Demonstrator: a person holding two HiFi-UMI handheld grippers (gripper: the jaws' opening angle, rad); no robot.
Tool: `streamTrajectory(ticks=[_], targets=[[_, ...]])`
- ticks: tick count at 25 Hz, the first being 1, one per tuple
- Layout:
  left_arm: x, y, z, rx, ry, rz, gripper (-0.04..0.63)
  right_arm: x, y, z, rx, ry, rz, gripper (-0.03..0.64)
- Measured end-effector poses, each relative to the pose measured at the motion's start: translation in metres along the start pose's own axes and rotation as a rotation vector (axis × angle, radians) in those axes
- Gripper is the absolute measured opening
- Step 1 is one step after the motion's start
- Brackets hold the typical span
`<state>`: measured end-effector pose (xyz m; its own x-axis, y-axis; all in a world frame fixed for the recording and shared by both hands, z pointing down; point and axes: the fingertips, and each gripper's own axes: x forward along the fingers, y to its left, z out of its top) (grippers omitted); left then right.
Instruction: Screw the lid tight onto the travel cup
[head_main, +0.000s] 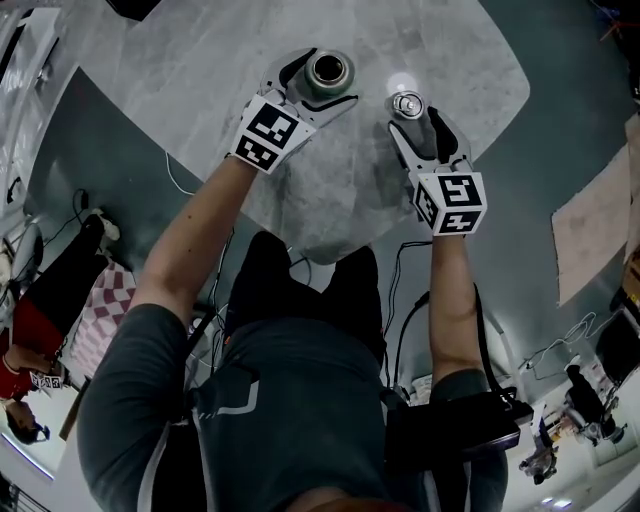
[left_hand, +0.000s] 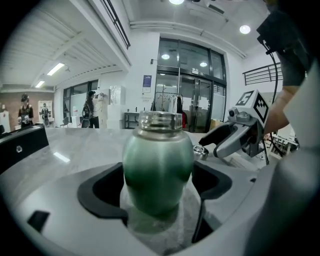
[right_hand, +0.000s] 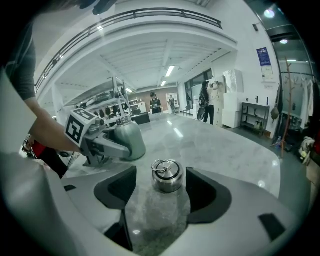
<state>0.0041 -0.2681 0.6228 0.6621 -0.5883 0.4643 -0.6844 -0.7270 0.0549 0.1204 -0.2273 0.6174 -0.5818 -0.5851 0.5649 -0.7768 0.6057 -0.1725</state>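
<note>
Green-tinted steel marks the travel cup (head_main: 328, 72), which stands upright and lidless on the grey marble-patterned table (head_main: 200, 60). Its threaded neck shows bare at the top. Your left gripper (head_main: 325, 80) has its jaws spread as wide as they go, one on each side of the cup's belly. The black pads (left_hand: 102, 192) sit just beside the metal, and you can see no squeeze on it from that gripper's own view.

To the cup's right, apart from it, the silver lid (head_main: 406, 103) rests on the table with its wire ring lying on top. Your right gripper (head_main: 415, 120) is lowered around it, jaws open. Its own view shows clear table on both sides between the lid and the pads (right_hand: 115, 192), so nothing is gripped.

Neither the cup nor the lid shows a brand or print you can read. Each gripper carries a cube (head_main: 268, 133) of black-and-white square markers, which are patterns and not lettering. On the white wall beyond the table hangs a blue sign (left_hand: 146, 81) beside tall glass doors (left_hand: 190, 100), its text too small to read. A person (left_hand: 91, 107) stands far off at the left of that hall.
</note>
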Motion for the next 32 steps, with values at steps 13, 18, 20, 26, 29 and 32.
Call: streamTrajectory(ticks=[13,18,20,26,29,32], targets=[[0.022,0.004,0.001,0.0,0.031,-0.013,0.416,0.018,-0.017,0.002,-0.016,0.012,0.007,0.304],[0.031,0.005,0.008,0.017,0.033,-0.009,0.415,0.023,-0.02,0.0,-0.033,0.036,0.001,0.304],[0.032,0.005,0.011,0.036,0.03,-0.013,0.415,0.027,-0.022,0.0,-0.04,0.046,-0.006,0.304],[0.037,0.001,0.02,0.052,0.002,-0.033,0.414,0.037,-0.022,0.001,-0.083,0.069,0.0,0.302],[0.038,0.001,0.02,0.059,-0.002,-0.044,0.414,0.042,-0.021,-0.003,-0.121,0.105,-0.005,0.302],[0.037,0.0,0.019,0.073,-0.007,-0.044,0.414,0.044,-0.019,-0.006,-0.14,0.121,-0.015,0.301]])
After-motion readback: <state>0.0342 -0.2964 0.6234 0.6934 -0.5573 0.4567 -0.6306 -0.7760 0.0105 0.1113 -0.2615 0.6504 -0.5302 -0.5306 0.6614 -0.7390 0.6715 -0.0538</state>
